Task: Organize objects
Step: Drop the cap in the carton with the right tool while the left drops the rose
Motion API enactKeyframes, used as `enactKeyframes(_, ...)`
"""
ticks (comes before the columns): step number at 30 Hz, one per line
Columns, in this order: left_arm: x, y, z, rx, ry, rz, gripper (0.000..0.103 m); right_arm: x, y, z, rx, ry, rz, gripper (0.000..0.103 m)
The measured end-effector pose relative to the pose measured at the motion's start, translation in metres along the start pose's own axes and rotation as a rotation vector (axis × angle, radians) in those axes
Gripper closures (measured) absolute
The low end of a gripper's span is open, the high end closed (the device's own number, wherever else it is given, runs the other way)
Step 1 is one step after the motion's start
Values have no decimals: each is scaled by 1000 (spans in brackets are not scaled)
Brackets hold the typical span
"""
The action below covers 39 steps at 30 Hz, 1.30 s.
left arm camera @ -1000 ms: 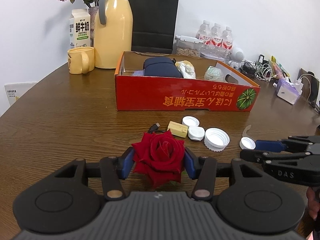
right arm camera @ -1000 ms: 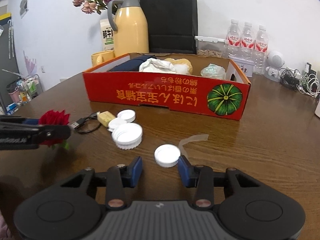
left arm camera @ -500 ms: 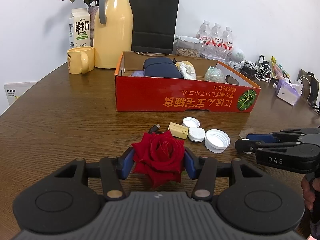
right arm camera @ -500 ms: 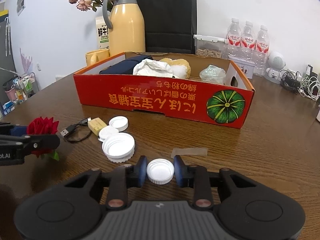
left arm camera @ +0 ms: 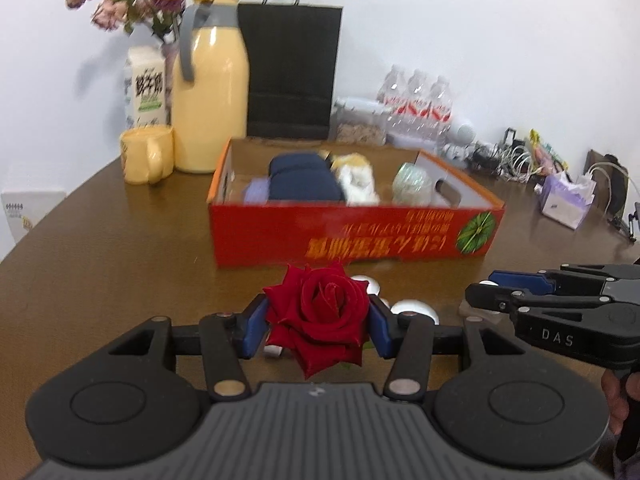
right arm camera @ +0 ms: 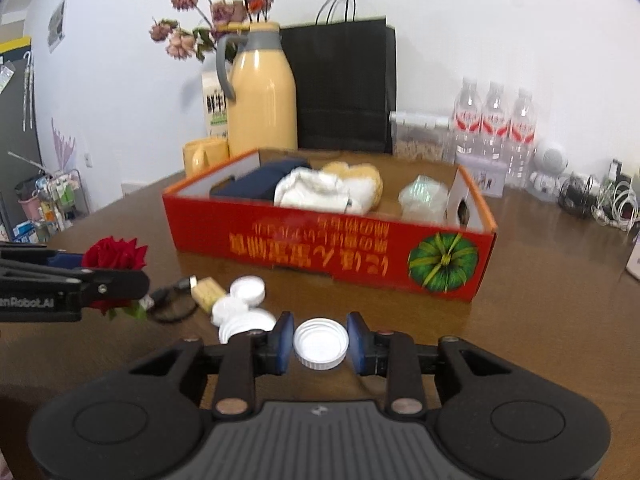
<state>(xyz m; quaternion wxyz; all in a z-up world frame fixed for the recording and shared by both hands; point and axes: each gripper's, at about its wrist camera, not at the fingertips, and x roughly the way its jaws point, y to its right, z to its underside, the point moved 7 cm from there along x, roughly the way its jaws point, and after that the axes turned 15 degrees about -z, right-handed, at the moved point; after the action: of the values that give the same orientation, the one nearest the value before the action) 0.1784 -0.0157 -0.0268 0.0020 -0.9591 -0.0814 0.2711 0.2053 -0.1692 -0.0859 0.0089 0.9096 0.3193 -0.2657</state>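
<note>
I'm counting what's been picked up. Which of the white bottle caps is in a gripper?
The white cap between the right gripper pads, hollow side up; the other caps lie loose on the table to its left.

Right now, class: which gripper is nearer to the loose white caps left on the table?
Left. The left gripper, shut on the red rose, hangs just above the loose white caps; the right gripper, holding its own cap, sits further right.
</note>
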Motion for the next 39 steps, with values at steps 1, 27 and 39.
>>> enactKeyframes(1, 0, 3, -5, 0, 10, 5, 50, -1, 1, -5, -3, 12, 2, 75)
enactKeyframes(27, 104, 89, -118, -22, 106, 5, 51, 57, 92, -96, 17, 187, 99, 75)
enactKeyframes(39, 122, 91, -108, 11, 103, -25, 38, 76, 107, -76, 65, 123, 93, 75)
